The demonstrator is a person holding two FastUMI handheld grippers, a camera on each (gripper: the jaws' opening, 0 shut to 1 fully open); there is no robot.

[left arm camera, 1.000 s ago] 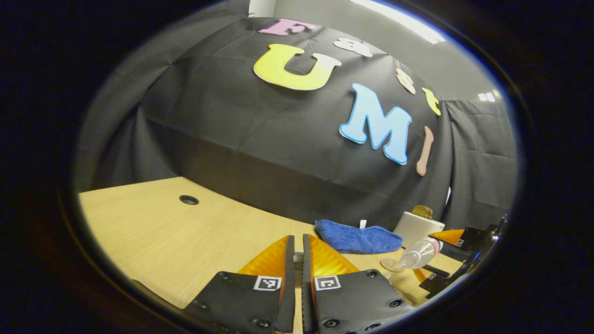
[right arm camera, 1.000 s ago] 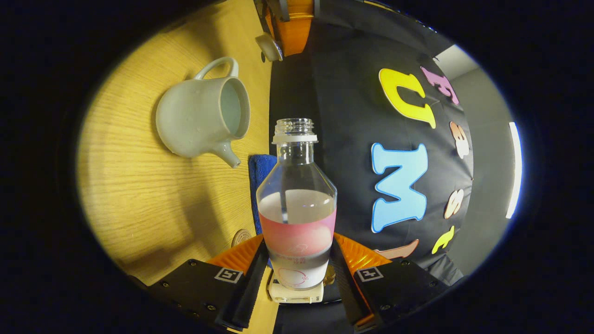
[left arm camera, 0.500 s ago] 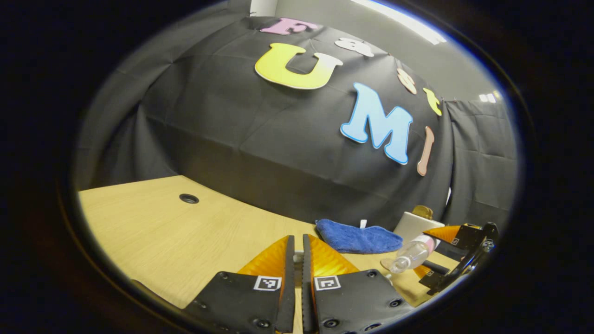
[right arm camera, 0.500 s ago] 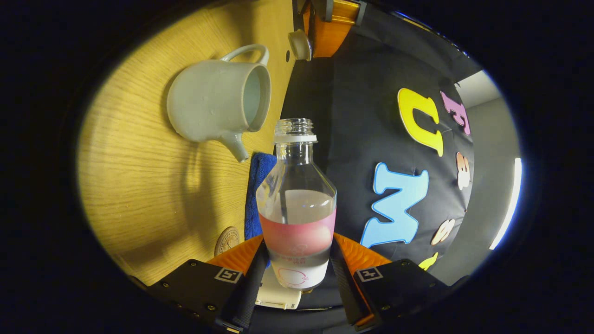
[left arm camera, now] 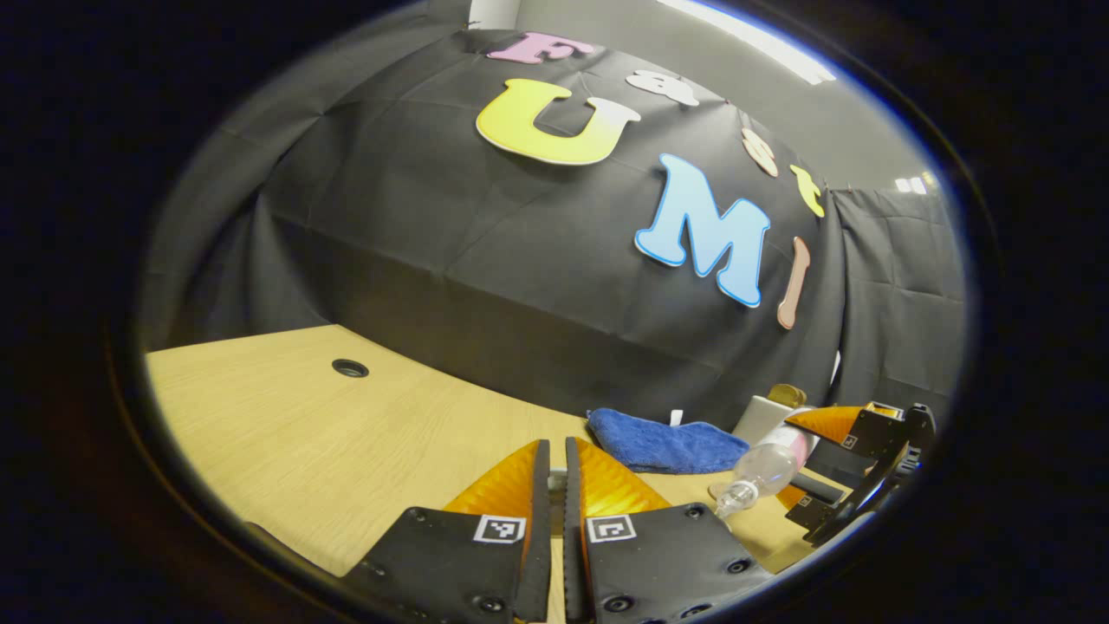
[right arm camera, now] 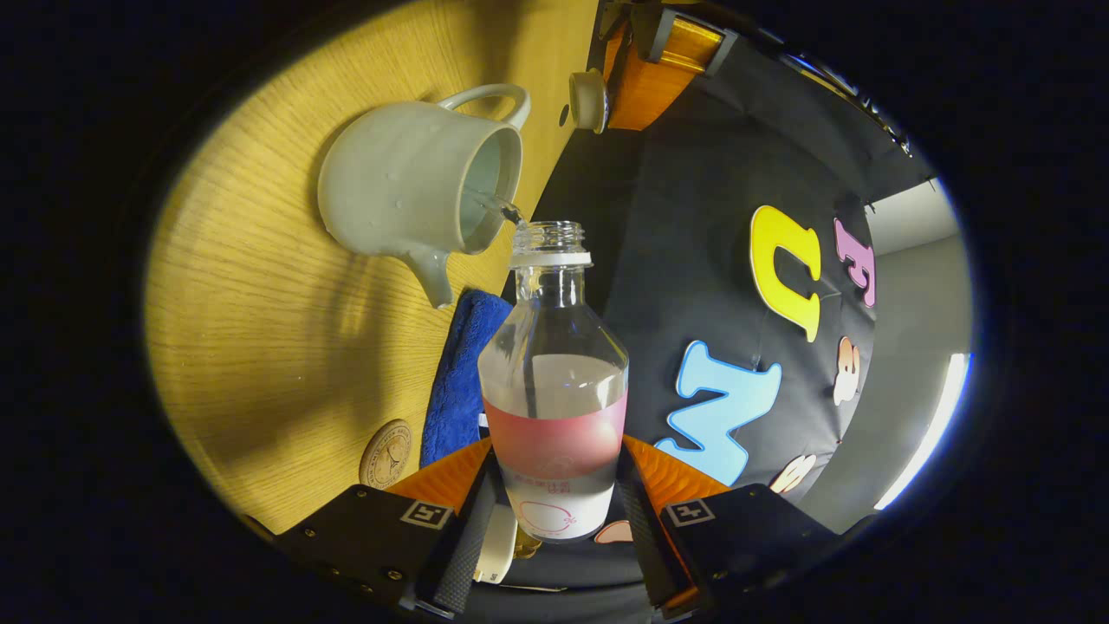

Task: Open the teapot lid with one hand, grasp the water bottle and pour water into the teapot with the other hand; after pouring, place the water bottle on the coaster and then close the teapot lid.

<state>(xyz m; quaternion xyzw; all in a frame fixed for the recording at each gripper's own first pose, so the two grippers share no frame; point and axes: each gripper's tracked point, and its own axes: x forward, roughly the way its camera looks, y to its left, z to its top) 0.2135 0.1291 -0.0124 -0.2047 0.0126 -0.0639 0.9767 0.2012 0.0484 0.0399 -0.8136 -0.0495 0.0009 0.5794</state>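
The water bottle (right arm camera: 554,381) sits clamped between my right gripper (right arm camera: 554,511) fingers, its long axis running straight ahead and tipped so the mouth hangs just over the open teapot (right arm camera: 416,204), a thin stream crossing into it. My left gripper (left arm camera: 555,485) looks pinched nearly closed on the lid (right arm camera: 587,100), farther off beyond the teapot. I judge the coaster (right arm camera: 385,453) lies low and left of my right fingers, beside the blue cloth (right arm camera: 459,373).

Pale grey-green teapot (right arm camera: 407,199), blue cloth (right arm camera: 455,381), pink-banded bottle (right arm camera: 554,407).

Left tool (left arm camera: 556,485) fingers together; water bottle (left arm camera: 767,468) tilted beside blue cloth (left arm camera: 663,444).
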